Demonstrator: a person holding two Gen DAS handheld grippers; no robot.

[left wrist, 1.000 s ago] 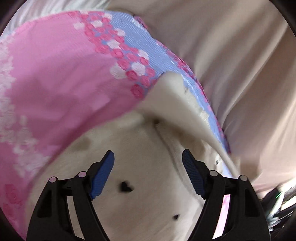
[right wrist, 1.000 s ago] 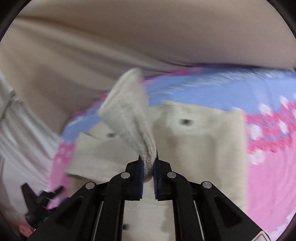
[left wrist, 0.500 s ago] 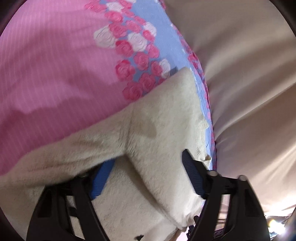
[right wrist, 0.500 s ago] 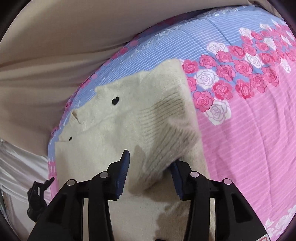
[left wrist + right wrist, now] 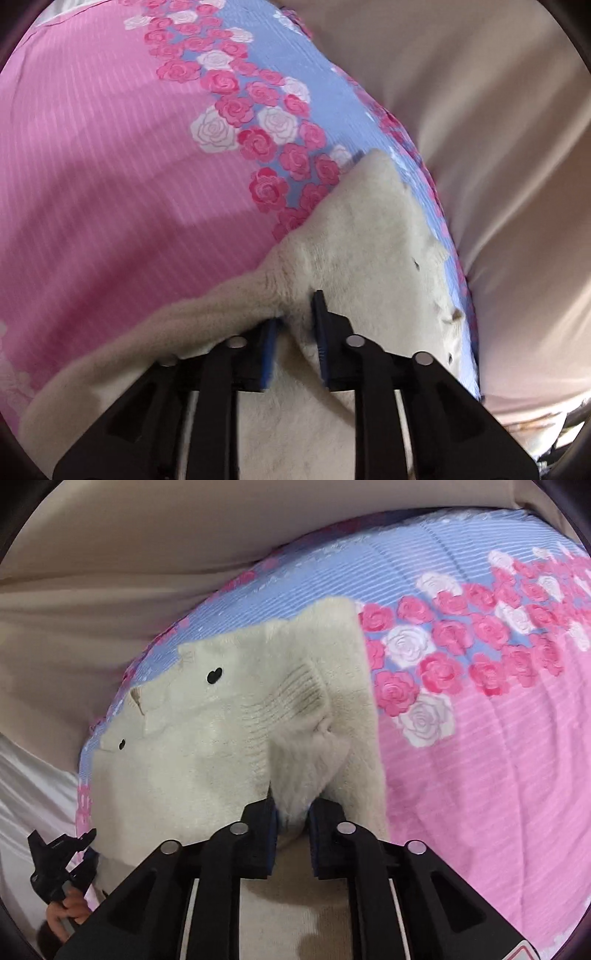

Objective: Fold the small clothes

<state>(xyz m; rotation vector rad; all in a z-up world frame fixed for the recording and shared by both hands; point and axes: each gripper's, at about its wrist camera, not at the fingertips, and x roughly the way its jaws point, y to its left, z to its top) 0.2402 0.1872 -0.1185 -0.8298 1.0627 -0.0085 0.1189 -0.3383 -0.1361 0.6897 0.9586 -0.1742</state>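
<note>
In my left wrist view, the pink striped bedspread fills the frame from 9 to 12 o'clock, its band of printed roses running from 12 o'clock down toward the centre. The cream knit sweater lies on that bedspread from the centre to 6 o'clock, fuzzy and a little blurred. My left gripper sits at 6 o'clock with its blue-padded fingers drawn close on a raised ridge of the sweater; a bunch of knit fills the narrow gap between them. From 1 to 4 o'clock I see a beige sheet past the blue border of the bedspread.

In my right wrist view, that beige sheet covers 9 to 12 o'clock. At 8 o'clock the other gripper shows at the sweater's edge, a hand beneath it. The sweater lies across the centre, two black buttons toward 10 o'clock, a ribbed cuff folded over its middle. My right gripper at 6 o'clock has its fingers clamped on a fluffy tuft of the knit. The bedspread runs from 1 to 5 o'clock, its roses at 2 o'clock.
</note>
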